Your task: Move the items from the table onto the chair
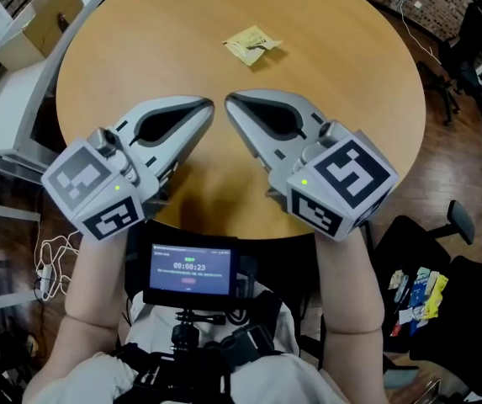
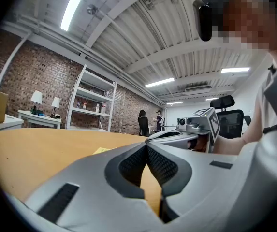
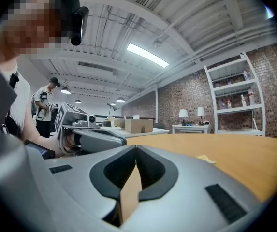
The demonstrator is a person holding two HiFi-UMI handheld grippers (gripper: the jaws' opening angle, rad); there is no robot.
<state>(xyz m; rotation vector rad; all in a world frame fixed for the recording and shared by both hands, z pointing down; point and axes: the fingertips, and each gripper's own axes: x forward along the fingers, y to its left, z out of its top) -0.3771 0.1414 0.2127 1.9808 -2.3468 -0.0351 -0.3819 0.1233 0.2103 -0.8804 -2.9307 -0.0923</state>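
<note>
Left gripper (image 1: pixel 209 104) and right gripper (image 1: pixel 229 99) sit level over the table (image 1: pixel 350 74), tips angled together, jaws clenched empty.

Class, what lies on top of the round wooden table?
On the round wooden table, only a crumpled yellow packet shows. The grey left gripper and right gripper hide the tabletop beneath them.

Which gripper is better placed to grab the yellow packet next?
Probably right. The yellow packet lies slightly nearer the shut right gripper than the left gripper, and the chair stands on that side.
</note>
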